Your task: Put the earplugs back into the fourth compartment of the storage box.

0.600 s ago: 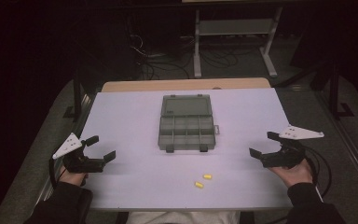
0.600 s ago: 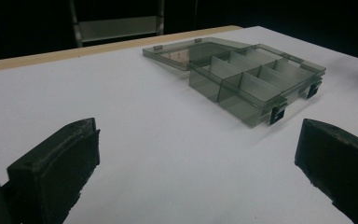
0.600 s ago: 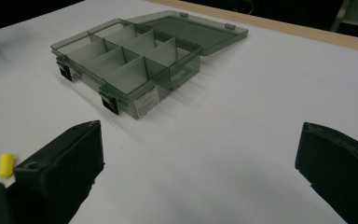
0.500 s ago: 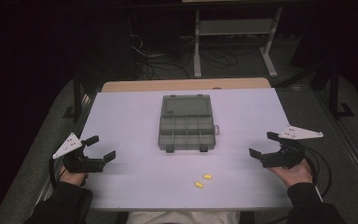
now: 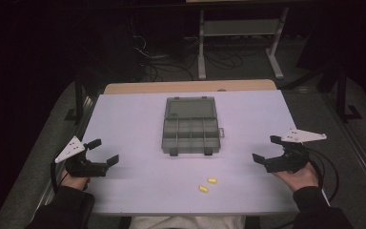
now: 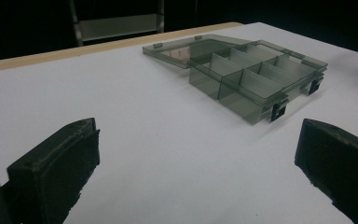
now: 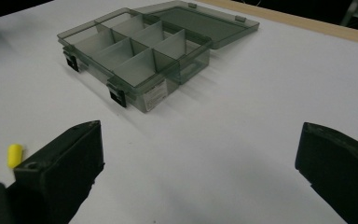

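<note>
On the bench (image 5: 124, 119) we hold left gripper (image 5: 104, 151) and right gripper (image 5: 267, 149) wide open, empty; next we judge one must reach a yellow piece (image 5: 212, 181) for the open box (image 5: 190, 131).

No visible change — scene static.

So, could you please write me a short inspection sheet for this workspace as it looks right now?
Surface: white table top, wooden strip along the far edge.
Job's things: grey compartment box, lid open flat, compartments look empty; two yellow capsules loose on the table, near side of the box.
Clutter: nothing seen.
Grippers: left tongs open, empty; right tongs open, empty.
Cables: one trails from the right tongs.
Surroundings: dark floor, metal stand, cable tangle beyond the table.
</note>
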A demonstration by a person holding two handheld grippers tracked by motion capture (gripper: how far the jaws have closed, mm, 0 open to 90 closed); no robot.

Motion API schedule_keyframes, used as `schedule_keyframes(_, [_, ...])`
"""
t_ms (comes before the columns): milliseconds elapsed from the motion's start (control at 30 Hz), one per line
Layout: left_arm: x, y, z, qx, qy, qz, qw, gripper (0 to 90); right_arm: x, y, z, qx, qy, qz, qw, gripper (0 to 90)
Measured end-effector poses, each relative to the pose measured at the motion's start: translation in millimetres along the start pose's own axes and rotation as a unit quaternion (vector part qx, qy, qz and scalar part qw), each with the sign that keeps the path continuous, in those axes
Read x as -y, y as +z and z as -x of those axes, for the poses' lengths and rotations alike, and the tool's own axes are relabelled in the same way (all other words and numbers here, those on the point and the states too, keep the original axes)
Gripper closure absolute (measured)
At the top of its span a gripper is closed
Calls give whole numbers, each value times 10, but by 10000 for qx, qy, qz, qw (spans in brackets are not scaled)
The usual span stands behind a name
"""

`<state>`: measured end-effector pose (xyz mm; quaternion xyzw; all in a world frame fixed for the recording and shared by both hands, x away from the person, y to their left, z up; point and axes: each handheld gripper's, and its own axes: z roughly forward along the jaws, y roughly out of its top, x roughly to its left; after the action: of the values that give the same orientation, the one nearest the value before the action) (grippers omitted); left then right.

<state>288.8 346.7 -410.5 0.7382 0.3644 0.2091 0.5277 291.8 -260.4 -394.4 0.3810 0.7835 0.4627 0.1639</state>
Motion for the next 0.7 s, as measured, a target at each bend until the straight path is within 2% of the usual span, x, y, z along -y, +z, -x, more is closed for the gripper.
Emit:
schedule_keyframes(167, [1,-1,2,-6,12,-5,10000,0,-74,45,-61,-107,-117,-125,9998,7])
schedule_keyframes(333, [3,-3,1,-5,-10,-1,10000,0,-217,122,-209,-231,-471,-394,9978,7])
schedule_keyframes(367, [3,-3,1,-5,-10,-1,10000,0,-217,122,-209,-231,-471,-394,9978,7])
schedule_keyframes(467, [3,-3,2,0,-16,4,10000,0,-315,165,-307,-328,-675,-527,9958,7])
schedule_keyframes(700, [4,-4,1,8,-13,1,10000,0,-454,256,-469,-502,-973,-658,9918,7])
